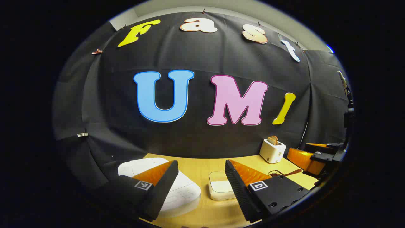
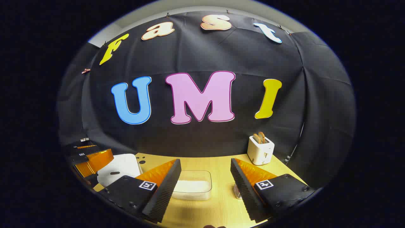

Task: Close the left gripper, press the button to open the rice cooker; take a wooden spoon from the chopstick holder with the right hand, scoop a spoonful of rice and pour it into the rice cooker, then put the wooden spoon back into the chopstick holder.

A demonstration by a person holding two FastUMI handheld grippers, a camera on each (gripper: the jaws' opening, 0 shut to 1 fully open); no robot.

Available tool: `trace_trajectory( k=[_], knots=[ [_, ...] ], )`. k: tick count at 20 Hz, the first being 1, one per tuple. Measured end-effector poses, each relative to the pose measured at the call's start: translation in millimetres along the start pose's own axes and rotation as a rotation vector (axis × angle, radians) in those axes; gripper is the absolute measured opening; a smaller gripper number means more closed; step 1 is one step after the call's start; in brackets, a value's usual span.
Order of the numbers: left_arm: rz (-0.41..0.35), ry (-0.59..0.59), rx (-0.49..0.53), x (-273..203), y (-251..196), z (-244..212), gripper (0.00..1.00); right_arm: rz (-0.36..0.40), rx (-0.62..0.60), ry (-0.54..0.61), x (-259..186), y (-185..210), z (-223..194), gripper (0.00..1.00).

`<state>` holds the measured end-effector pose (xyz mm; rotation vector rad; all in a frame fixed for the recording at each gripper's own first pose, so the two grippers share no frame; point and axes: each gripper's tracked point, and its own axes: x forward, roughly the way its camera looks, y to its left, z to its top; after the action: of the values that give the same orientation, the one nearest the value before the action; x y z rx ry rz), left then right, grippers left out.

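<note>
The white rice cooker (image 1: 183, 191) sits lid down at the lower left of the left gripper view, partly behind one finger. My left gripper (image 1: 201, 163) hovers open above the table, its jaws wide apart with nothing between them. A clear container of white rice (image 2: 193, 185) lies in the middle of the table, straight ahead of my open right gripper (image 2: 205, 161). A small metallic chopstick holder (image 2: 236, 191) peeks out behind the right-hand finger. A brown wooden spoon handle (image 1: 288, 173) shows beside it. The rice cooker (image 2: 118, 167) and my left gripper (image 2: 88, 155) show at the left edge.
A white toaster (image 2: 260, 150) with bread slices stands at the back right of the light wooden table (image 2: 218, 164). The black cloth wall closes off the back and both sides. My right gripper (image 1: 311, 155) shows at the right edge of the left gripper view.
</note>
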<state>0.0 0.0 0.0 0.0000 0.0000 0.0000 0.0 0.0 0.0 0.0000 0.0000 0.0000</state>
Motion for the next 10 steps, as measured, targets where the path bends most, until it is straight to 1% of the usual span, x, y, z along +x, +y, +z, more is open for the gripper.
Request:
trace_trajectory(
  k=[7,10],
  knots=[
    [0.036,0.027,0.011,-1,5,-10,0.95,0.003,0.016,0.027,2,-8,-9,0.98],
    [0.032,0.04,0.002,-1,2,-12,0.95,0.006,0.019,0.037,3,-10,-12,0.98]
  ],
)
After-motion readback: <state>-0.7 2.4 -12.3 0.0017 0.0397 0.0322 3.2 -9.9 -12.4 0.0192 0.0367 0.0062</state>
